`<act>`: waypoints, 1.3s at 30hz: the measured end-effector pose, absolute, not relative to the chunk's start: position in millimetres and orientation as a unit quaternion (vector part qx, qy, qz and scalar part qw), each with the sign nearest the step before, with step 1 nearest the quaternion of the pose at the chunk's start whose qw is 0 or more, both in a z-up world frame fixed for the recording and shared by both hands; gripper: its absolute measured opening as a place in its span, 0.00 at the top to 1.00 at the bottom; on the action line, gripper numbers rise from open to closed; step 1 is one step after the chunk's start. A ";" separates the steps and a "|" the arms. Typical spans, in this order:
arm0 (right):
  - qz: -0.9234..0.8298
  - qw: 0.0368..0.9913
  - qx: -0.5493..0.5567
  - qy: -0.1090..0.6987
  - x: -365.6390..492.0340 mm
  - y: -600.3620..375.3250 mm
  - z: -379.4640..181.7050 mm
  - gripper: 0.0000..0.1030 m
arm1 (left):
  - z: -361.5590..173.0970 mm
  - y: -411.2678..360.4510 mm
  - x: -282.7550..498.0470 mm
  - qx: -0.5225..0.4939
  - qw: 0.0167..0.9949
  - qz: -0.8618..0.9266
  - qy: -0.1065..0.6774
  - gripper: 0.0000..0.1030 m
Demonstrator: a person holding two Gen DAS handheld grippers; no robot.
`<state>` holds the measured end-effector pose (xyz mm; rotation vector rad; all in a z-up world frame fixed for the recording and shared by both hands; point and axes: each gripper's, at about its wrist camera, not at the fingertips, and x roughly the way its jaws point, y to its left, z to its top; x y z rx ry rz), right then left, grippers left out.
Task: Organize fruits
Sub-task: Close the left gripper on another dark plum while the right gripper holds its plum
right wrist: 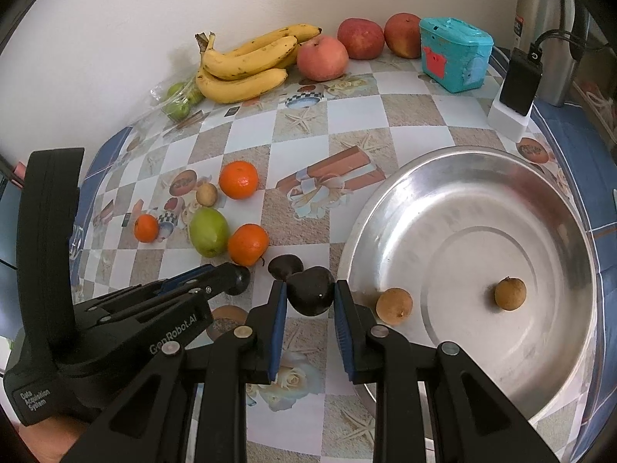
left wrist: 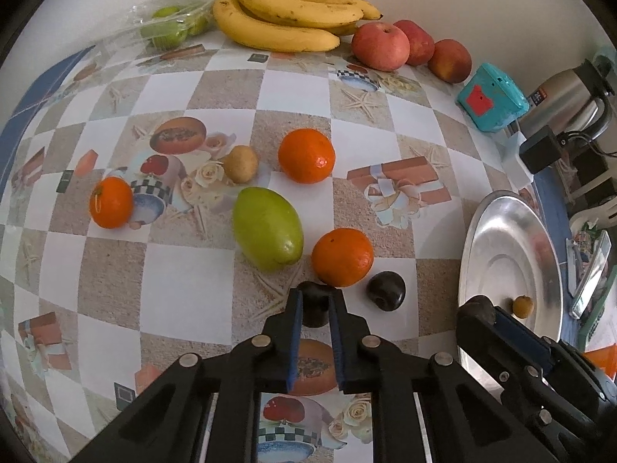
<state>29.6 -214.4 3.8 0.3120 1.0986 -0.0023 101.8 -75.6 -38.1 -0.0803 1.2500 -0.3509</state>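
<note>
**Fruits: a dark plum in each gripper, tray waiting on the right**

Fruits lie scattered over the patterned tablecloth [left wrist: 185, 281], and I judge the step in hand to be carrying the small dark ones across to the steel tray [right wrist: 570, 208]. My left gripper [left wrist: 315, 301] has its jaws drawn narrow around a dark plum [left wrist: 314, 305], the blue pads pressing its sides, right in front of the nearest orange [left wrist: 342, 257]. My right gripper [right wrist: 310, 295] grips a second dark plum [right wrist: 311, 296] the same way, poised beside the tray's near rim. A third dark plum [left wrist: 385, 291] sits loose on the cloth between the two grippers, close to that orange.

To do this well I would lift the left plum straight up before swinging it, since the orange is touching or nearly touching it and a sideways drag could set it rolling into the green mango [left wrist: 268, 229]. I would take the right one over the rim first, keeping the two tools from crossing. Low release, too: two small brown fruits [right wrist: 509, 293] already sit in the tray, one of them [right wrist: 394, 306] near the rim by my right fingers, and a dropped plum would likely knock them about on bare metal.

Still out on the cloth are two more oranges [left wrist: 306, 155], a small brown fruit [left wrist: 241, 164], and at the back wall the bananas [left wrist: 285, 15] and apples [left wrist: 380, 46].
</note>
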 end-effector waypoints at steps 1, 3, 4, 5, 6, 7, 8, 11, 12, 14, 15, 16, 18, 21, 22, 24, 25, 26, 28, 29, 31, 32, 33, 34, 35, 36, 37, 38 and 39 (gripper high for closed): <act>-0.001 0.841 0.148 0.520 29.5 -214.5 3.9 0.75 | -38.1 -74.8 102.0 -0.040 0.795 -0.164 0.582 0.86; -0.001 0.841 0.148 0.520 29.6 -214.4 3.8 0.75 | -37.8 -72.8 102.4 -0.045 0.792 -0.167 0.585 0.85; -0.001 0.841 0.148 0.521 29.6 -214.6 3.9 0.75 | -37.2 -72.2 102.4 -0.047 0.792 -0.166 0.585 0.84; -0.001 0.841 0.147 0.521 29.7 -214.6 4.0 0.75 | -35.9 -71.3 102.5 -0.048 0.793 -0.167 0.584 0.84; -0.001 0.841 0.147 0.521 29.8 -214.6 3.8 0.75 | -34.7 -70.8 102.4 -0.050 0.794 -0.169 0.582 0.84; -0.001 0.840 0.147 0.522 29.7 -214.6 3.7 0.75 | -34.1 -70.8 102.2 -0.052 0.794 -0.170 0.582 0.84; -0.001 0.840 0.147 0.522 29.6 -214.8 3.7 0.75 | -33.7 -70.6 102.1 -0.054 0.794 -0.171 0.581 0.84; -0.002 0.840 0.149 0.521 29.3 -214.7 3.6 0.75 | -36.1 -74.0 101.2 -0.043 0.793 -0.171 0.583 0.83; -0.002 0.840 0.150 0.521 29.2 -215.3 3.8 0.75 | -37.3 -74.9 101.4 -0.042 0.792 -0.170 0.585 0.79; -0.003 0.840 0.151 0.520 28.8 -216.7 4.2 0.75 | -39.6 -76.3 101.3 -0.039 0.790 -0.169 0.588 0.72; -0.004 0.841 0.153 0.520 28.6 -217.2 4.3 0.75 | -40.2 -76.7 101.3 -0.039 0.790 -0.169 0.588 0.71; -0.005 0.841 0.154 0.519 28.5 -217.7 4.5 0.75 | -40.3 -77.4 100.9 -0.038 0.790 -0.170 0.588 0.71; -0.005 0.840 0.156 0.519 28.3 -218.6 4.6 0.75 | -41.2 -79.1 100.0 -0.033 0.790 -0.172 0.588 0.71; -0.005 0.840 0.158 0.519 28.4 -218.9 4.7 0.75 | -42.9 -83.1 98.7 -0.024 0.789 -0.175 0.589 0.71; -0.005 0.840 0.158 0.519 28.2 -218.9 4.9 0.75 | -43.0 -84.9 98.0 -0.016 0.791 -0.171 0.587 0.71; -0.005 0.840 0.159 0.519 27.9 -219.1 5.1 0.75 | -43.1 -87.2 97.4 -0.006 0.794 -0.167 0.585 0.71; -0.005 0.840 0.159 0.519 27.9 -219.1 5.1 0.75 | -43.4 -87.8 97.2 -0.004 0.795 -0.165 0.584 0.71; -0.005 0.840 0.159 0.519 28.0 -219.1 5.1 0.75 | -43.7 -88.3 96.9 -0.001 0.796 -0.163 0.584 0.71; -0.005 0.840 0.159 0.519 27.9 -219.1 5.1 0.75 | -44.1 -90.4 96.6 0.007 0.797 -0.160 0.582 0.71; -0.005 0.840 0.159 0.519 27.9 -219.1 5.1 0.75 | -44.5 -90.8 96.6 0.011 0.797 -0.158 0.583 0.71; -0.005 0.840 0.160 0.519 27.5 -218.9 5.3 0.75 | -46.1 -90.1 96.8 0.008 0.794 -0.160 0.587 0.71; -0.005 0.840 0.160 0.518 27.4 -218.9 5.4 0.75 | -46.6 -89.6 97.0 0.007 0.793 -0.160 0.588 0.71; -0.005 0.840 0.160 0.518 27.5 -218.9 5.4 0.75 | -46.7 -89.5 97.1 0.007 0.793 -0.160 0.588 0.70; -0.005 0.840 0.160 0.518 27.4 -218.9 5.5 0.75 | -46.8 -89.5 97.2 0.008 0.793 -0.158 0.588 0.67; -0.005 0.840 0.160 0.518 27.4 -219.0 5.6 0.75 | -46.8 -89.3 97.4 0.010 0.794 -0.156 0.588 0.65; -0.004 0.840 0.160 0.518 27.5 -219.1 5.6 0.75 | -47.2 -89.0 97.8 0.010 0.794 -0.154 0.588 0.62; -0.004 0.840 0.160 0.519 27.4 -218.9 5.7 0.75 | -47.7 -88.5 98.1 0.009 0.794 -0.153 0.588 0.62; -0.004 0.840 0.160 0.519 27.4 -219.0 5.8 0.75 | -48.4 -87.7 98.3 0.008 0.793 -0.153 0.589 0.62; -0.004 0.840 0.160 0.519 27.4 -219.0 6.0 0.75 | -49.1 -87.5 98.7 0.008 0.793 -0.153 0.590 0.62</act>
